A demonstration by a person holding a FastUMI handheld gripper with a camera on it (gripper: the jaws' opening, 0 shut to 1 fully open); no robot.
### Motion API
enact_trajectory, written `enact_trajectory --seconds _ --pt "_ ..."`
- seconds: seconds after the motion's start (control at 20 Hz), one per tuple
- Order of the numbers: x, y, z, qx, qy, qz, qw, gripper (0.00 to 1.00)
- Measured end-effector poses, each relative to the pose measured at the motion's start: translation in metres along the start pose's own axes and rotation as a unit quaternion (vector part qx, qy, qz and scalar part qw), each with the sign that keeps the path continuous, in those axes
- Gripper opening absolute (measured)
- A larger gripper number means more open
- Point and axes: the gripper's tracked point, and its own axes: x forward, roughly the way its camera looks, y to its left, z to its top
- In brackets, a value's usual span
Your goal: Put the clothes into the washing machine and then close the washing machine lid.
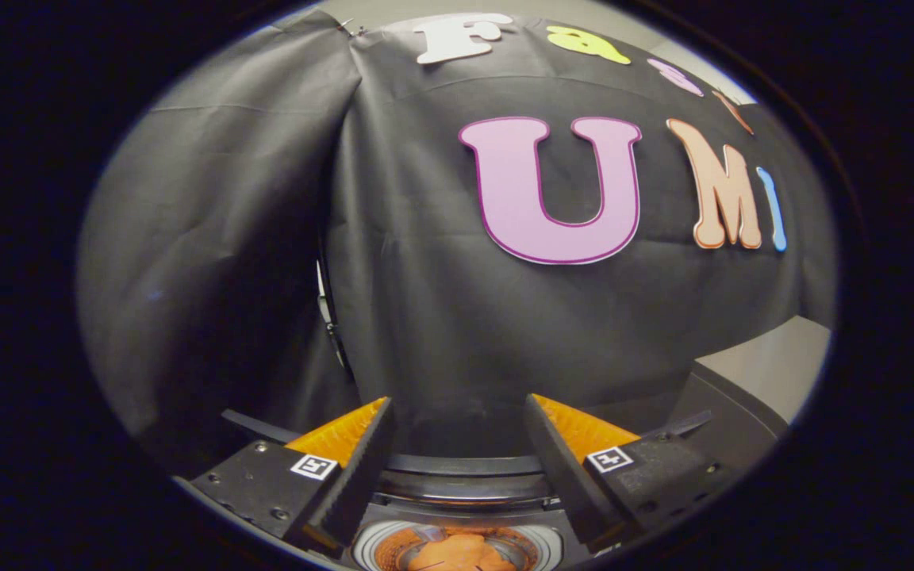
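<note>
My gripper (457, 412) is open, with nothing between its fingers, and it points at the black cloth wall. Below and between the fingers I see the top of the washing machine (457, 496), with its round drum opening. An orange garment (457, 553) lies inside the drum. A curved grey rim, maybe the raised lid (461, 464), runs across just beyond the opening, between the fingers.
The black cloth wall (425, 301) hangs close ahead, with a seam and a thin bar left of the middle. At the right a pale surface (774, 365) with a dark edge sticks out beyond the right finger.
</note>
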Motion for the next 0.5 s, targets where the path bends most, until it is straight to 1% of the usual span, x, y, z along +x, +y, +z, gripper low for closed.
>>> enact_trajectory --seconds 0.25,0.5 --pt "-0.0014 -0.0023 0.0028 0.005 -0.021 -0.009 1.0 0.99" --pt "-0.0024 -0.0011 0.0051 -0.001 -0.042 -0.006 0.999 0.99"
